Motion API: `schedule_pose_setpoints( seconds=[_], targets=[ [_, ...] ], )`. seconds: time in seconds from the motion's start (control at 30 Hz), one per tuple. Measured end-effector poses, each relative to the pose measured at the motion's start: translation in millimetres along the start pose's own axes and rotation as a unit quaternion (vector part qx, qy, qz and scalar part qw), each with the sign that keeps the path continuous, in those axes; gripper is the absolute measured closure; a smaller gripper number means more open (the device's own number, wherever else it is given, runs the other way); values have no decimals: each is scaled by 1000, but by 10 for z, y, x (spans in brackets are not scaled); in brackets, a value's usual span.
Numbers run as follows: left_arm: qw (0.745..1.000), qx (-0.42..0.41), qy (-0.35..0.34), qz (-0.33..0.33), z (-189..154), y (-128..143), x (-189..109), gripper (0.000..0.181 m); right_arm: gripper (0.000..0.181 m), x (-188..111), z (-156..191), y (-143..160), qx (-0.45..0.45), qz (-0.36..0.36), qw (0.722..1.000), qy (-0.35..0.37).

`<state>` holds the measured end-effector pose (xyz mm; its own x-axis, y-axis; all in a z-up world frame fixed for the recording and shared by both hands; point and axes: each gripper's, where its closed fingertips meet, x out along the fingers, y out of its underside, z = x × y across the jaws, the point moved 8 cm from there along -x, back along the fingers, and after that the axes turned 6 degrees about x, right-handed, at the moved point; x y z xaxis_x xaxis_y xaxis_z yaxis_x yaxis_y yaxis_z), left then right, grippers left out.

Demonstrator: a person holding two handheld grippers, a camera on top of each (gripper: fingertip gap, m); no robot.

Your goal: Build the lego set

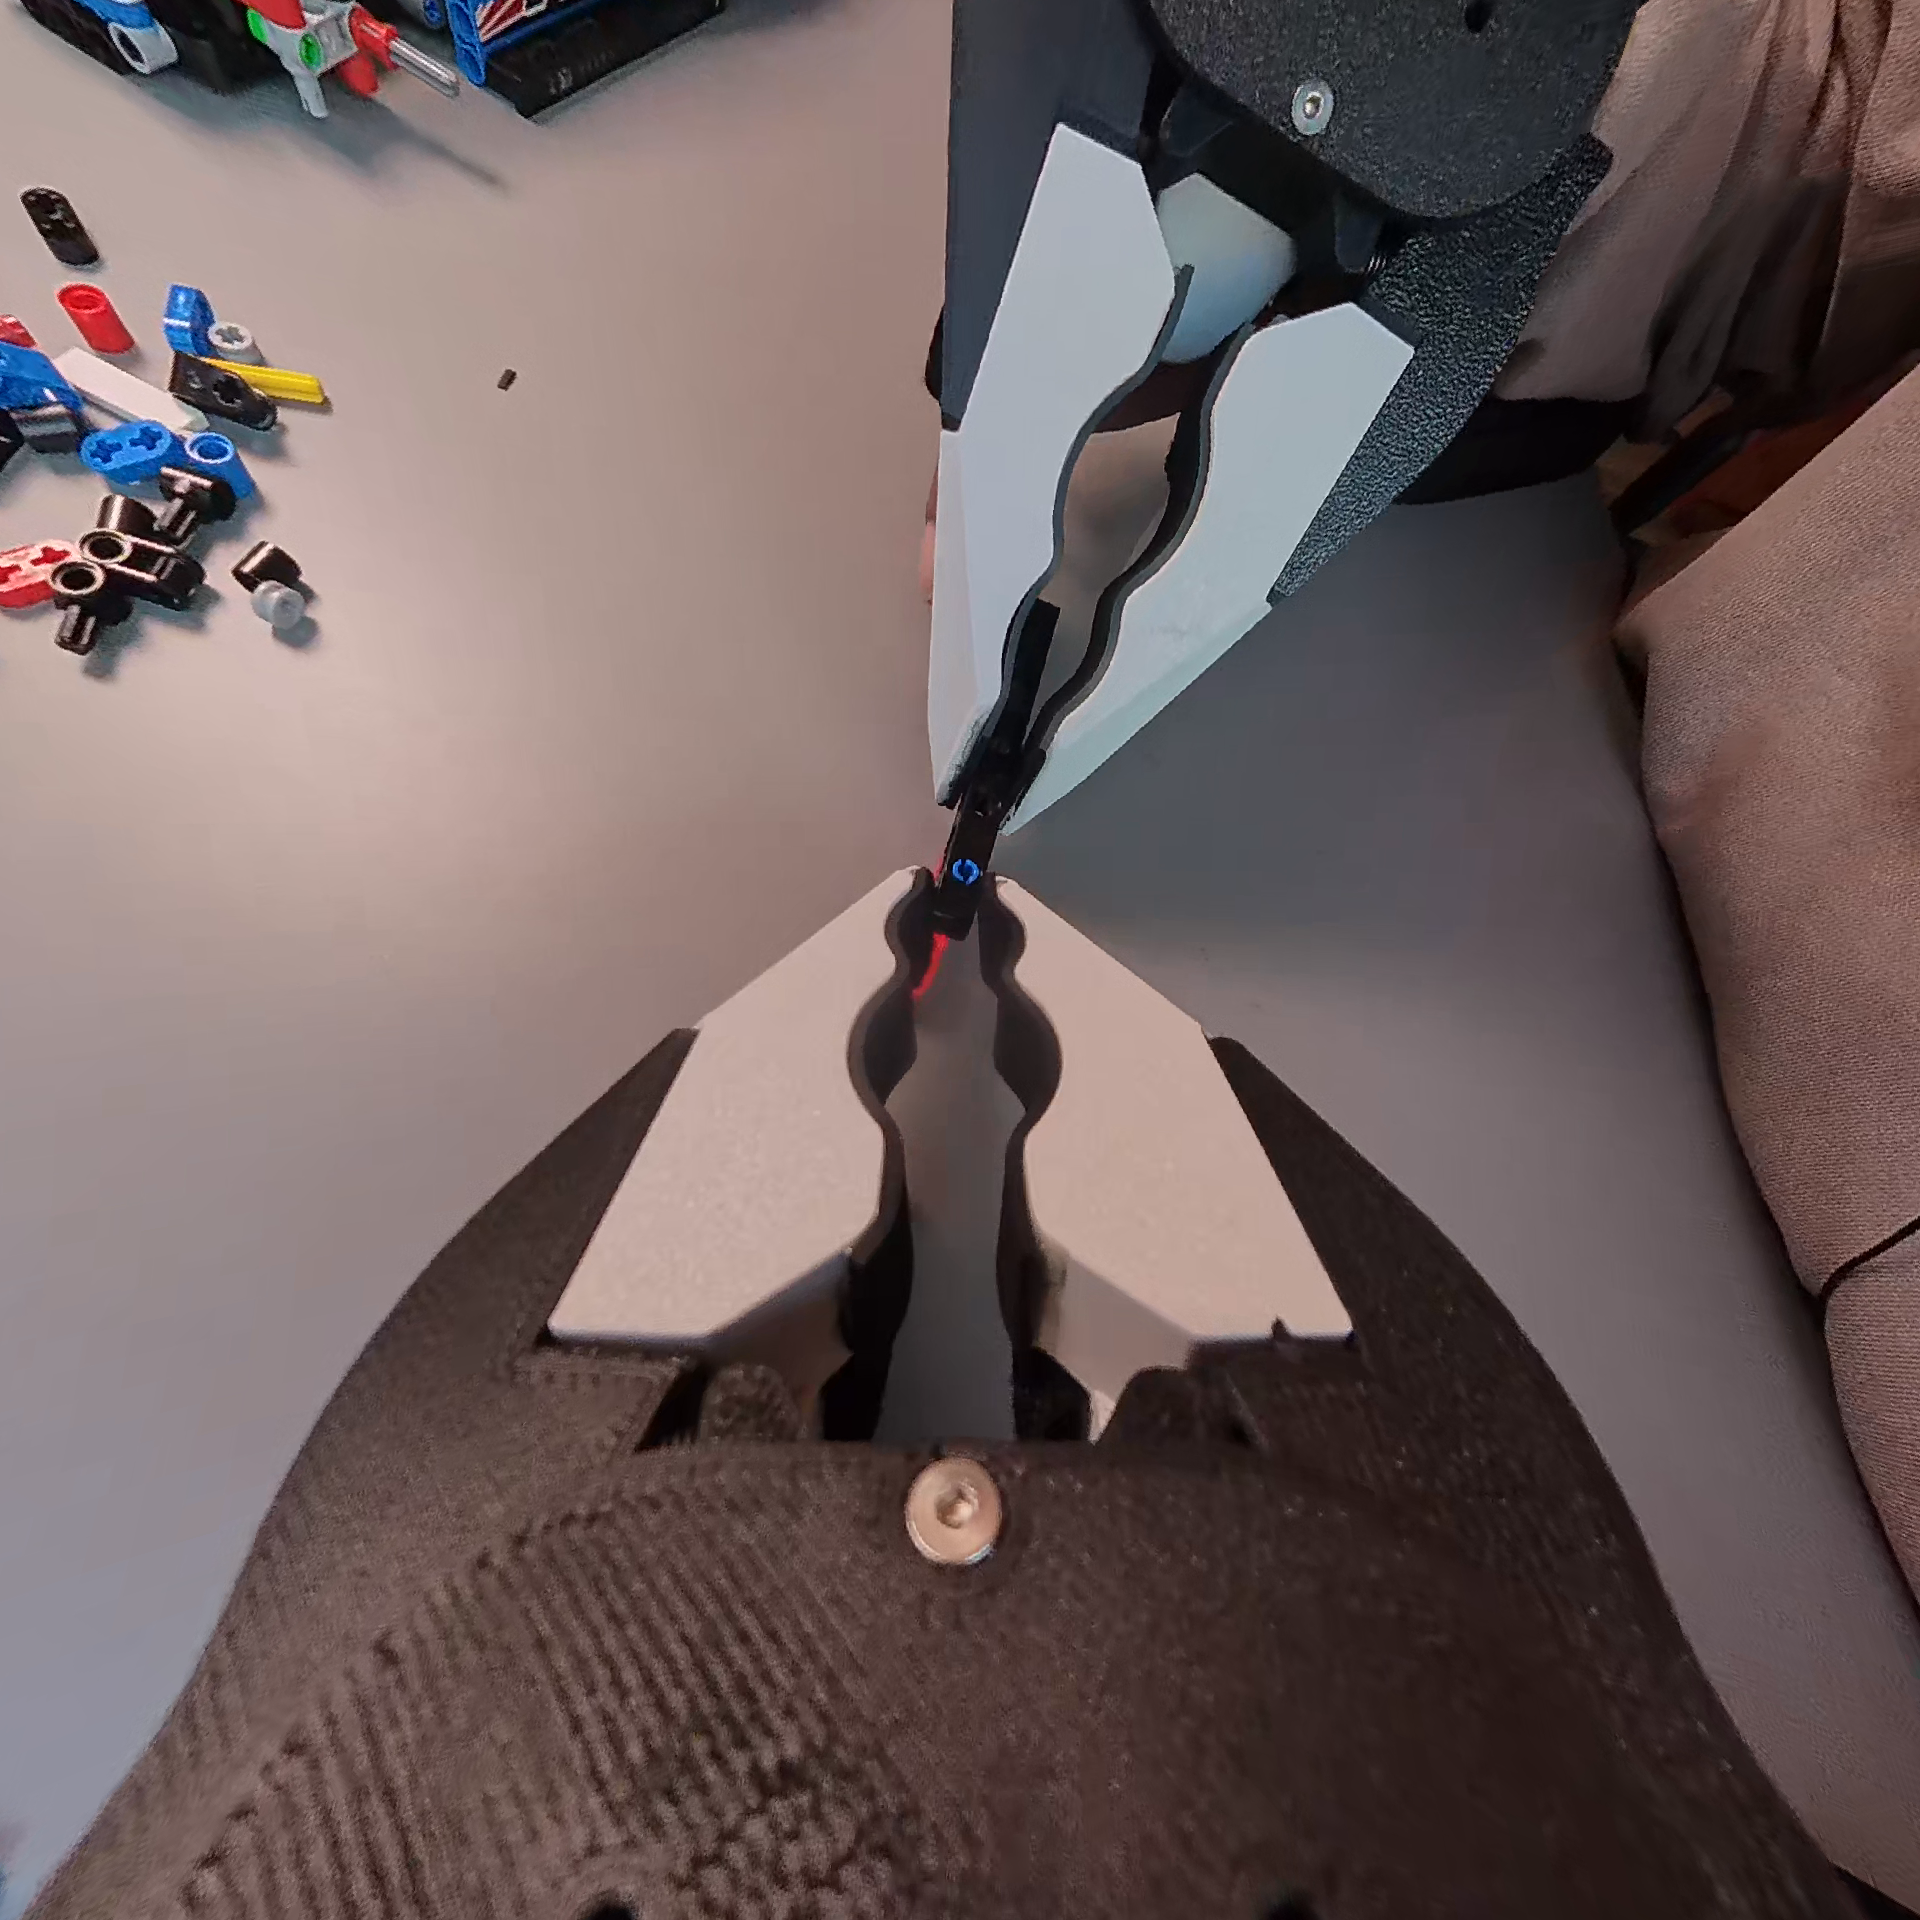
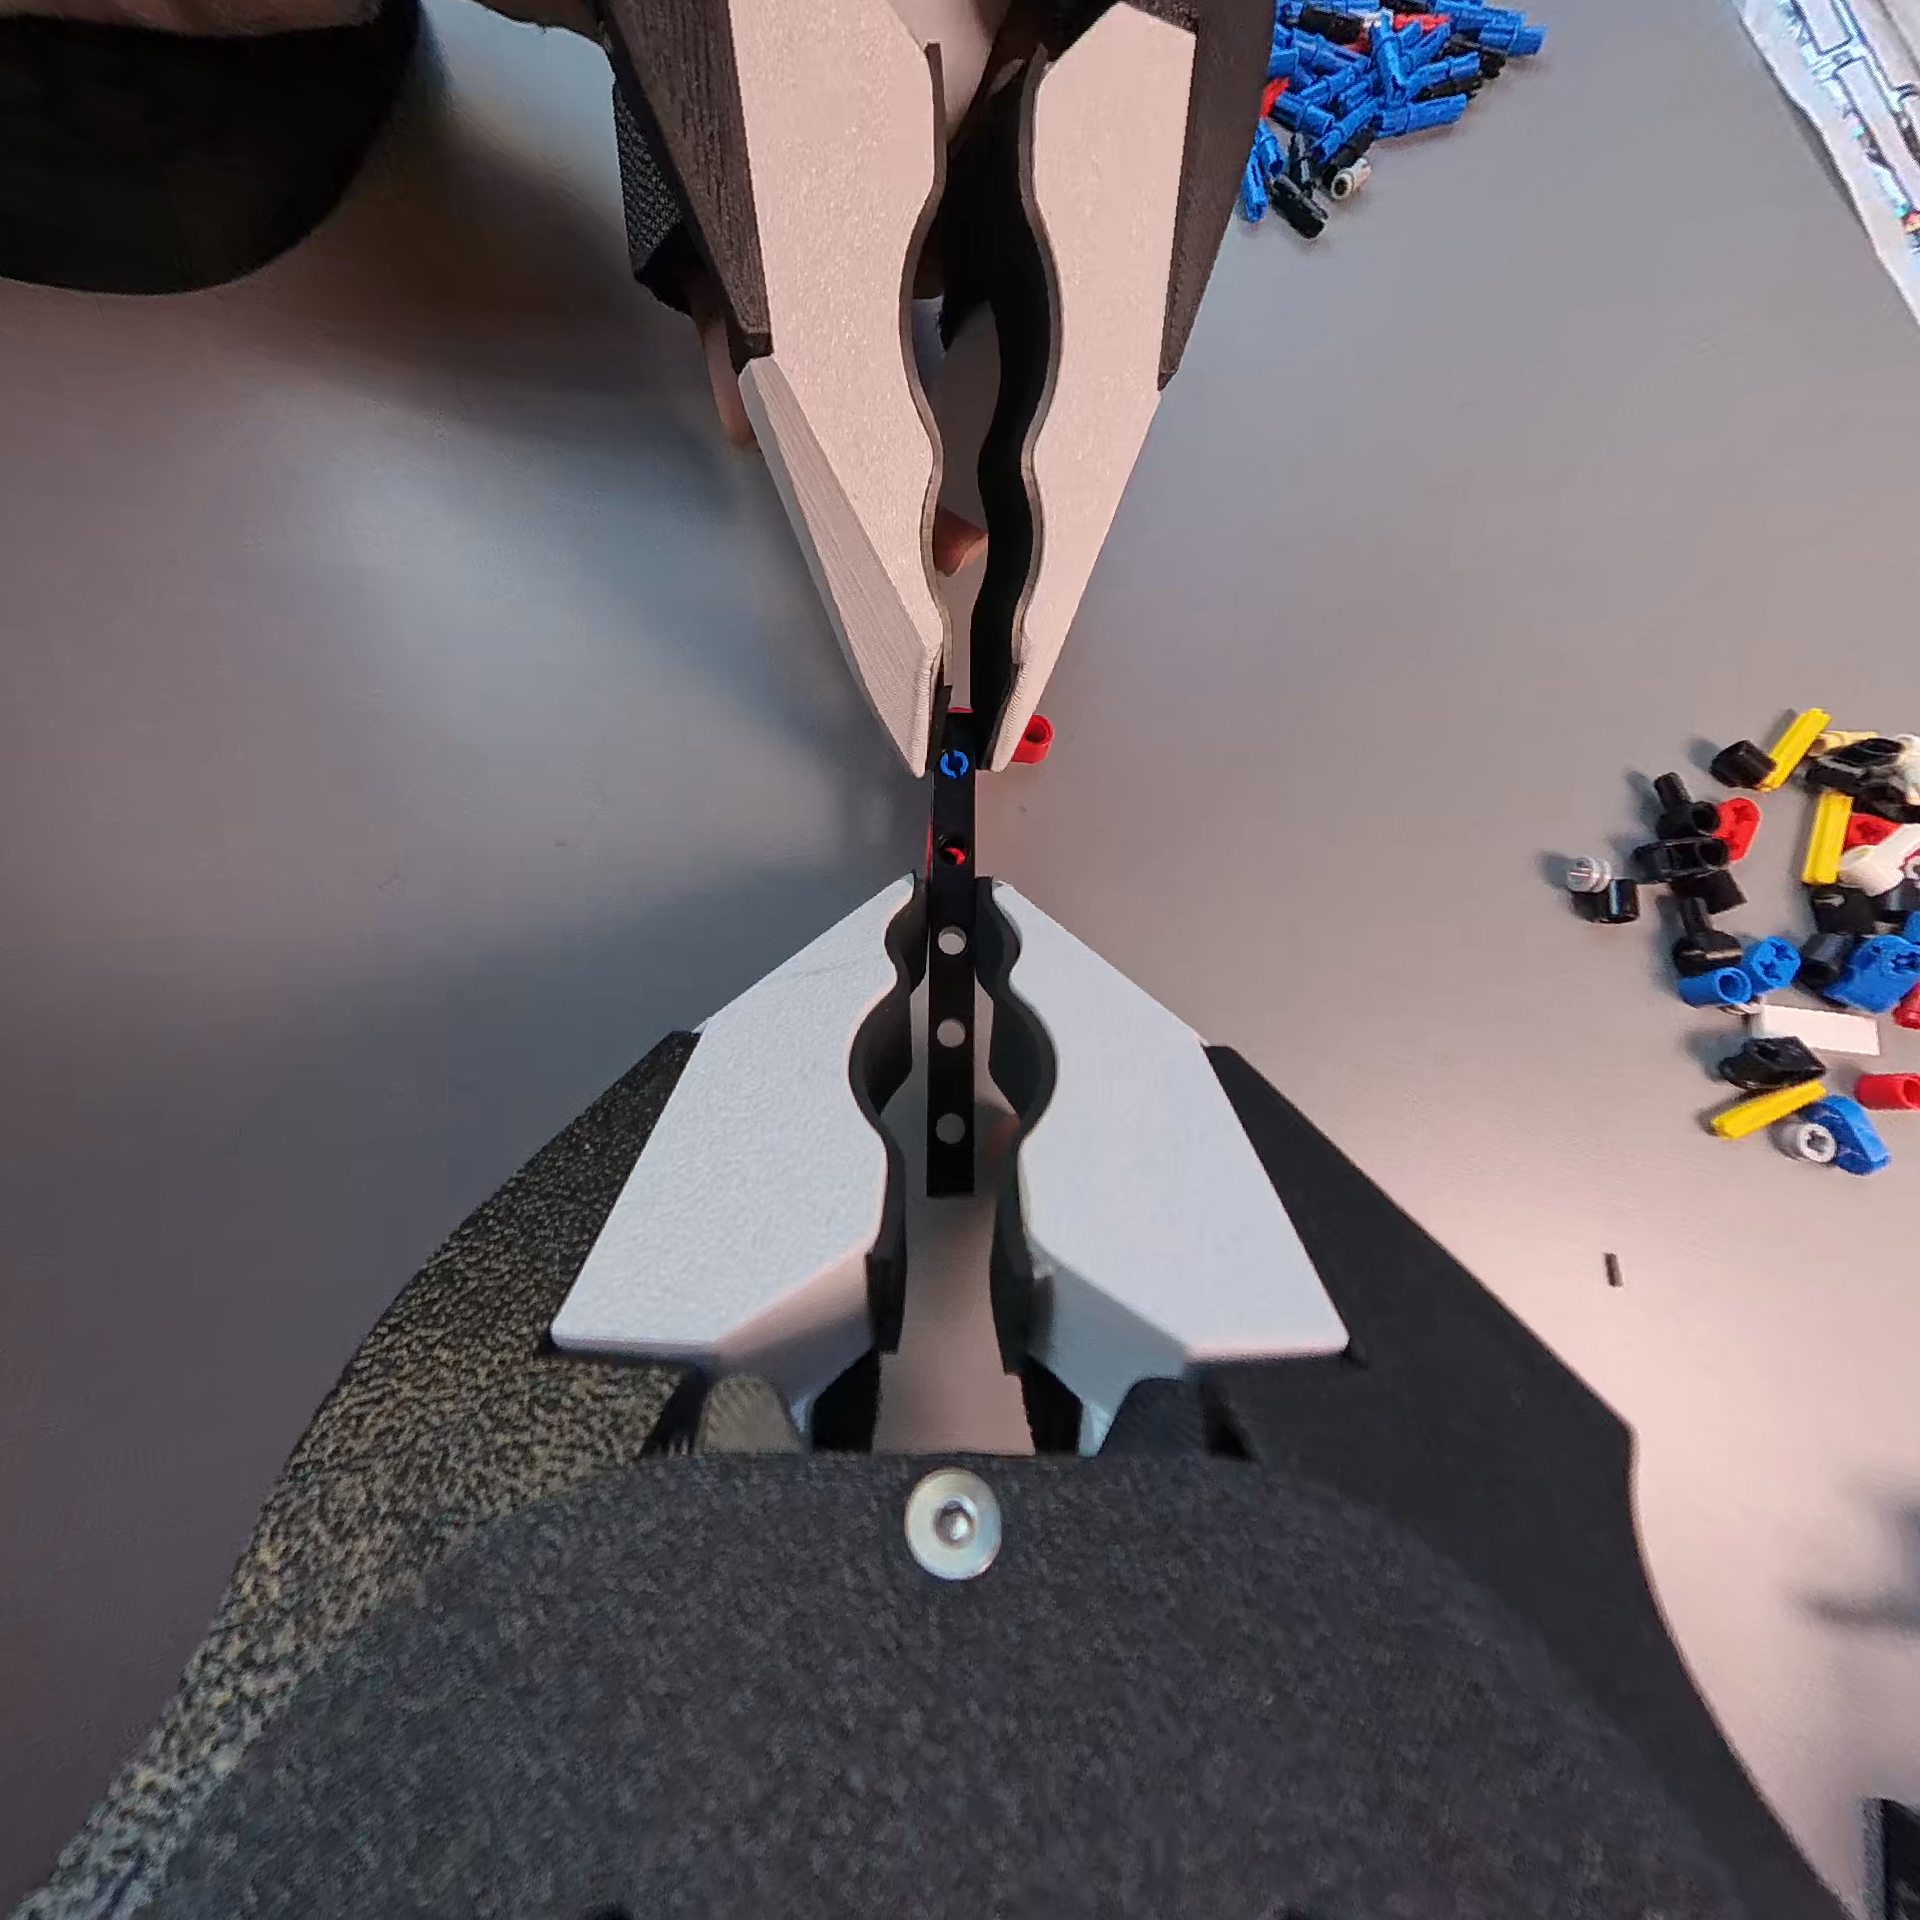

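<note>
Currently, a slim black plastic lego beam with round holes (image 2: 952, 997) is being clamped by the right gripper (image 2: 952, 894) | its far end is being pinched between the left gripper (image 1: 956, 894) tips | loose coloured lego pieces (image 2: 1808, 935) are being left rightward.

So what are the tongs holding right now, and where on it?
Both hold one black lego beam: right tongs clamp its plain-holed stretch, left tongs its far end, by the blue pin.
</note>
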<state>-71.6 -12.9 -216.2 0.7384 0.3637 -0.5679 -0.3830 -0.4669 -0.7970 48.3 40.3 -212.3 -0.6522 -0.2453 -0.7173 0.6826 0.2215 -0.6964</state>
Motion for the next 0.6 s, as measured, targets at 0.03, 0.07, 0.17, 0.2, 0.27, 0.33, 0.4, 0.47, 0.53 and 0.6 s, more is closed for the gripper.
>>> schedule_pose_setpoints(
  seconds=[0.03,0.07,0.17,0.2,0.27,0.33,0.4,0.47,0.53,0.6],
  targets=[
    [1000,-2,2,-1,3,0,0,174,175,0,7,-5,2,4,1000,4],
    [1000,-2,3,-1,4,1,0,174,175,0,19,-11,0,8,1000,10],
    [1000,-5,6,-2,3,2,4,174,174,-1,61,-21,-4,24,999,28],
    [1000,-6,7,-2,4,2,6,174,172,0,72,-22,-3,25,999,32],
    [1000,-6,8,-1,3,0,7,173,172,-1,90,-19,-1,26,999,36],
    [1000,-6,10,1,0,-1,10,173,172,-3,99,-17,3,27,999,38],
    [1000,-8,13,2,-3,0,11,173,172,-4,112,-20,2,29,999,39],
    [1000,-9,16,2,-9,2,13,173,170,-10,124,-20,5,30,999,34],
    [1000,-9,17,3,-17,-3,22,173,167,-21,132,-14,12,28,999,29],
    [1000,-10,17,4,-21,-8,31,173,165,-27,138,-4,19,25,999,31]
  ],
)
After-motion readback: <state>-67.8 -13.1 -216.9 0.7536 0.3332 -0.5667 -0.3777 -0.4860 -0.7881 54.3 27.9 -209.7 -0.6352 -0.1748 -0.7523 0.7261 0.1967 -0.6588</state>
